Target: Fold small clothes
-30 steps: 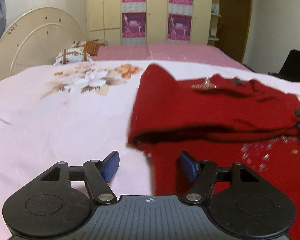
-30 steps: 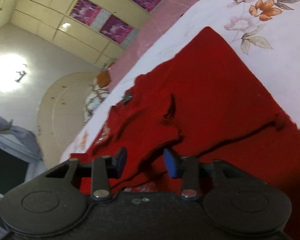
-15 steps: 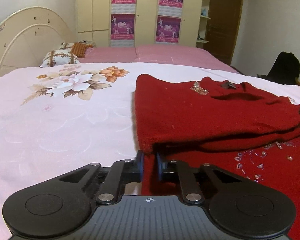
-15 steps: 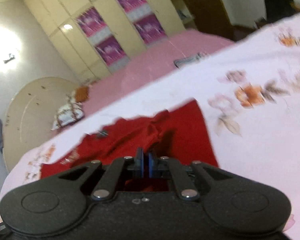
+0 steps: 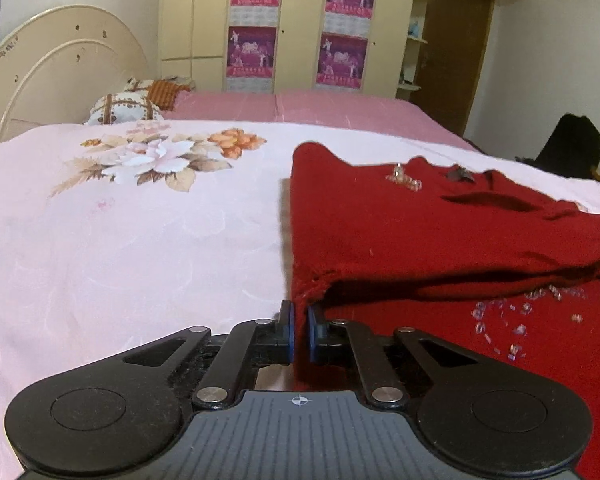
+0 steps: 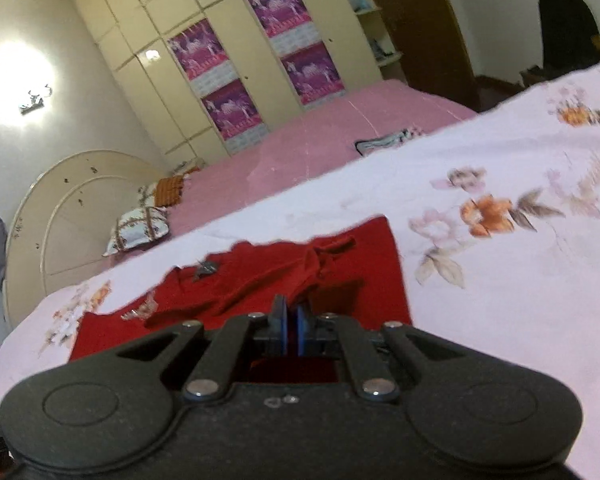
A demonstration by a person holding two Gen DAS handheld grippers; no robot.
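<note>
The bed [image 5: 140, 248] spreads out ahead of both my grippers, covered by a pale pink sheet with flower prints. Beyond it lies a second stretch of plain pink bedding [image 5: 300, 108], and past that a cream wardrobe [image 5: 300, 24] with purple posters on its doors. A rounded cream headboard [image 5: 56, 72] stands off to my left, with patterned pillows [image 5: 120, 108] at its foot.

The red sweater [image 5: 440, 232] lies on the sheet straight ahead and to the right of my left gripper [image 5: 299, 330]. Its upper layer is folded over the lower one, with a dark gap between the two. Clear beads are scattered on the lower layer to my right, and a few trims sit near the far edge.

My left gripper has its blue pads [image 5: 287, 332] drawn close together, pinching the near left corner of the sweater's upper layer; the cloth rises directly from between them.

My right gripper [image 6: 290, 334] is likewise nearly closed, and a bunched ridge of the red sweater [image 6: 260, 280] runs up from between its pads [image 6: 302, 334]. From this side the sweater stretches away to my left, with bare flowered sheet on my right.
</note>
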